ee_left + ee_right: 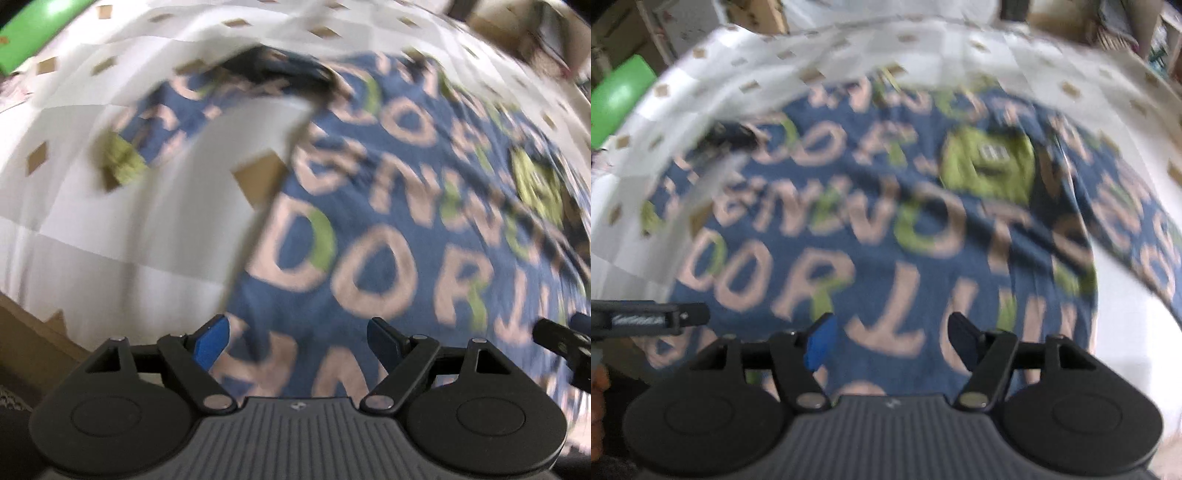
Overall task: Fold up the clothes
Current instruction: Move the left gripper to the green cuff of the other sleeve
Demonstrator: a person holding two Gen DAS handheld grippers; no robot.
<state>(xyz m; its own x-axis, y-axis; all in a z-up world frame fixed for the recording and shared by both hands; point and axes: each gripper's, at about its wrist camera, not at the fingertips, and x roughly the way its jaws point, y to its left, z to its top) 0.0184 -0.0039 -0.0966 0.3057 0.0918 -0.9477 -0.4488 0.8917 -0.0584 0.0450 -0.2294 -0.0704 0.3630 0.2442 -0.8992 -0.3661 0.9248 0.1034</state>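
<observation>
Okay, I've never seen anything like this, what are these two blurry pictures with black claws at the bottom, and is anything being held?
Each picture comes from a camera on a hand-held gripper, looking along its two fingers. One view shows the left gripper, the other the right gripper. Both point down at a blue shirt with large pale letters and a green figure, lying on a white cloth with small brown squares. A green object sits at the far edge; what it is cannot be told. Both grippers are open, nothing between their fingers. The blur suggests movement.

A printed T-shirt (886, 229) lies spread on a patterned cloth (849, 48) covering the worktop. In the right wrist view its sleeve reaches toward the right edge; a box-like object (620, 96) sits at upper left.
</observation>
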